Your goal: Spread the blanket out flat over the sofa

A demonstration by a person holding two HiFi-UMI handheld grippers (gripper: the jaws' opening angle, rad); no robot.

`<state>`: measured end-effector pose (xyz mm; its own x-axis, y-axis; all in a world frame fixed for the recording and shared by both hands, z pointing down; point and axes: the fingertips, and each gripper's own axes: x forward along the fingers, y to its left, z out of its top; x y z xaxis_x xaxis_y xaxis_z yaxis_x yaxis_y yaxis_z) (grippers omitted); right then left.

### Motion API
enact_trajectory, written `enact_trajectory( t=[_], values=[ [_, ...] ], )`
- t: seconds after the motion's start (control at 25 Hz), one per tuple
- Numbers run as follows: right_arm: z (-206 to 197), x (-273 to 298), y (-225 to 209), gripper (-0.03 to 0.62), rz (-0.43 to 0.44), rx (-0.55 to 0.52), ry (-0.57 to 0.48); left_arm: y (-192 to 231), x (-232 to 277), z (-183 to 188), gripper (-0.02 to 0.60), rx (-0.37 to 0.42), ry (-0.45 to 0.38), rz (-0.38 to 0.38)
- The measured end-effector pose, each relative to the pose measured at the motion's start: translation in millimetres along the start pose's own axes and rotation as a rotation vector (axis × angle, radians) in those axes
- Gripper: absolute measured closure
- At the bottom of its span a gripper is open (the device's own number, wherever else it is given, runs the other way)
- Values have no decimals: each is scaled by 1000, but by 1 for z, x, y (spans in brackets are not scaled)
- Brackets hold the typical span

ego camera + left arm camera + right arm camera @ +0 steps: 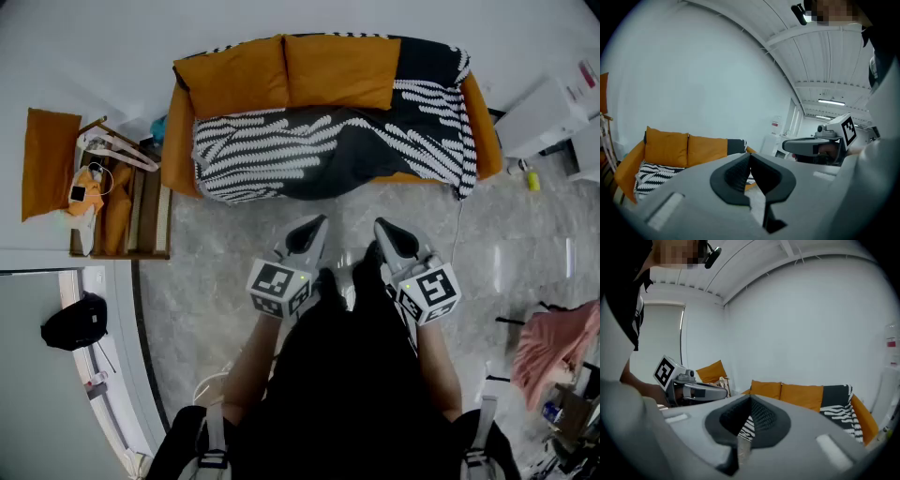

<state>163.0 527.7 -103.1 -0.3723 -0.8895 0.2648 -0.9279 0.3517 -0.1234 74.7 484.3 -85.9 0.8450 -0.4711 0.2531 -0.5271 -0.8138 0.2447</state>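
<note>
Here's the sofa [178, 150], orange, against the far wall, and the blanket [309, 155] is on it but nowhere near flat. The black-and-white cloth lies bunched across the seat, with a dark fold humped in the middle. Its right part climbs the backrest and hangs over the right arm. Two cushions [291, 70] stand bare along the back at left.

The person stands well back on the tiled floor, both tools out front and tilted a little downward toward the sofa. The left gripper [314, 228] has its jaws pressed together with nothing between them. Same for the right gripper [386, 230]: closed tight, empty.

So I read this as the approach, no hold taken yet. The next move calls for closing in on the sofa, parting both pairs of jaws, and pinching the blanket at two separated spots on its edge. Then it can be drawn wide and smooth.
</note>
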Motion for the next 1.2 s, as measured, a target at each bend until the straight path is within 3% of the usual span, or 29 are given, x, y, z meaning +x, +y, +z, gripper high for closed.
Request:
enact_trajectory(
  t=[0.72, 1.2],
  values=[
    [-7, 26, 11, 591, 64, 33, 12, 21, -8, -8, 571, -17, 19, 34],
    [-11, 74, -44, 591, 94, 70, 49, 61, 37, -4, 571, -37, 65, 98]
  ],
)
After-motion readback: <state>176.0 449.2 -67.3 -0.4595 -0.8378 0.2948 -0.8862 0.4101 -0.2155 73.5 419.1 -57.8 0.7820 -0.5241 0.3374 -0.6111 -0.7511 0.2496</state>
